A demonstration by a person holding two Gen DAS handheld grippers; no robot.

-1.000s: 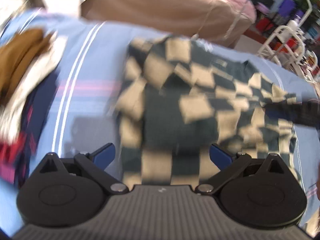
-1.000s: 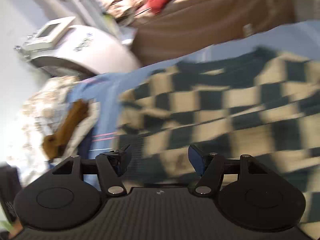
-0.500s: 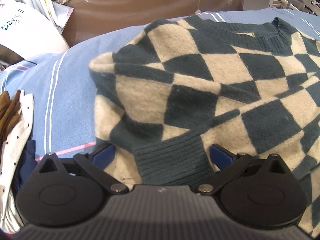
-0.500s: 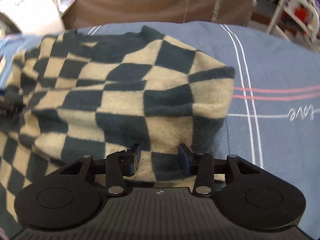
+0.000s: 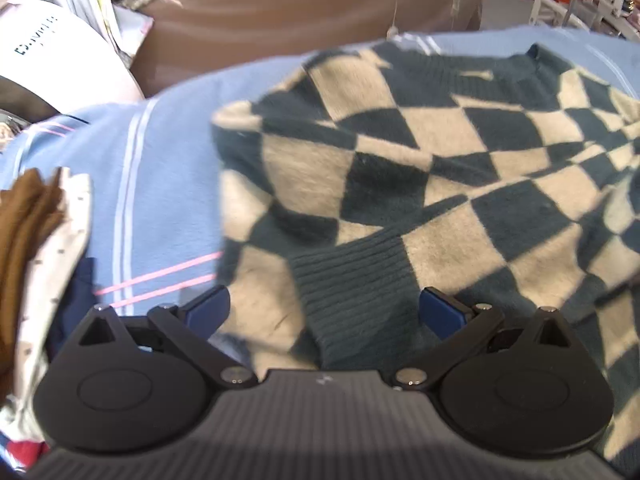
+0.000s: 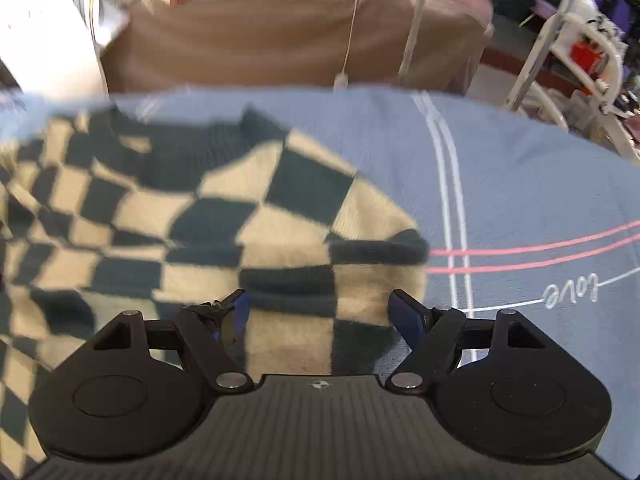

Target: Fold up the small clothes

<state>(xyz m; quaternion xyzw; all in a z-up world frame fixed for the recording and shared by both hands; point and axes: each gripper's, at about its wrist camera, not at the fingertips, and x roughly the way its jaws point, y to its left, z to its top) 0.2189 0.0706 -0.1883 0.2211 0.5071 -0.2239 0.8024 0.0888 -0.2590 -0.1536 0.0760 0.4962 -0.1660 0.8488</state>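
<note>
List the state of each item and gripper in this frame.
checkered sweater: flat on the blue sheet, sleeves folded in.
ribbed cuff: lying on top of the body.
left gripper: open, over the cuff.
right gripper: just reopened, nothing gripped.
clothes pile: stacked beside the sweater.

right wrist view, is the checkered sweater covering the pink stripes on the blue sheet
No, the checkered sweater ends left of the pink stripes, which run bare across the blue sheet.

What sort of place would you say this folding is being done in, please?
Probably a cluttered home or storage room: a checked sweater lies on a blue striped cover, a brown covered block stands behind, and white racks hold goods.
</note>
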